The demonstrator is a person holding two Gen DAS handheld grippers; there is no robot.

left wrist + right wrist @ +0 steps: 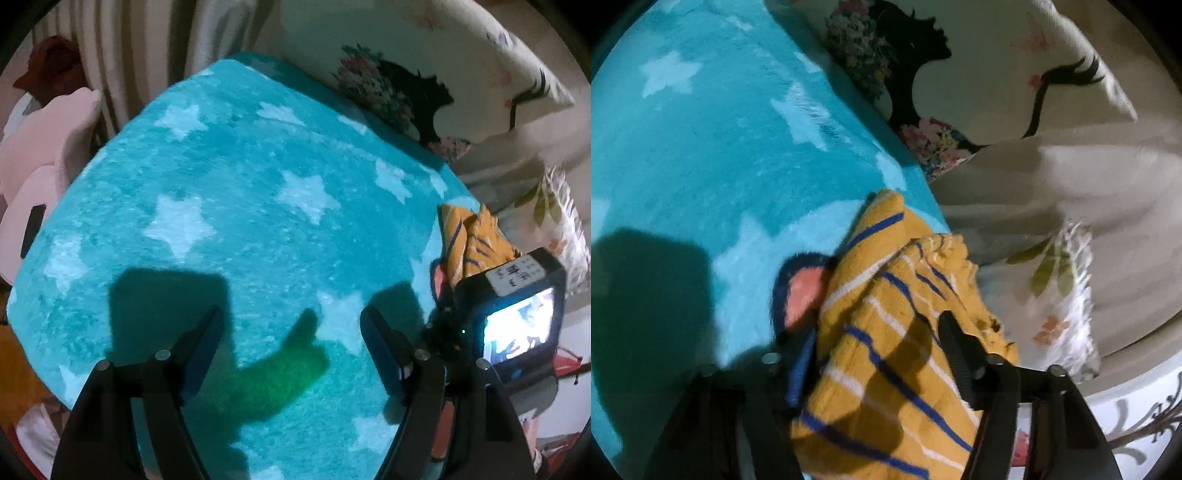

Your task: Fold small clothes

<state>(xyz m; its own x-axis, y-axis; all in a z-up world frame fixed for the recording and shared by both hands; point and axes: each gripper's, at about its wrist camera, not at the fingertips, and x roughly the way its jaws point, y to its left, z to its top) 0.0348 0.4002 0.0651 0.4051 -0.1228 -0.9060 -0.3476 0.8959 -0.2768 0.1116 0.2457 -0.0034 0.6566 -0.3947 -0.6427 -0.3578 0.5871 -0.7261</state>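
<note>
Through my left wrist camera, my left gripper (pixel 291 354) hung with its fingers spread wide and nothing between them, over a teal blanket with pale stars (pixel 236 206) that filled most of the frame. Dark shadows of the grippers fell across the blanket's lower middle. At the right edge lay a yellow garment with blue and white stripes (pixel 476 243), bunched, and just below it stood the camera body of my other gripper, its small screen (pixel 517 321) lit. A printed cushion (pixel 399 92) leaned at the upper right, and pink fabric (pixel 48 147) sat at the left edge.

Through my right wrist camera, my right gripper (pixel 875 354) had the yellow garment with blue and white stripes (pixel 886 332) between its fingers, low and centre in the frame; whether the pads pressed on the cloth I could not tell. A dark blue ear-shaped flap with a pink inside (pixel 801 288) stuck out at the garment's left. The garment rested at the blanket's (pixel 701 147) right edge, with the printed cushion (pixel 960 74) at the upper right.
</note>
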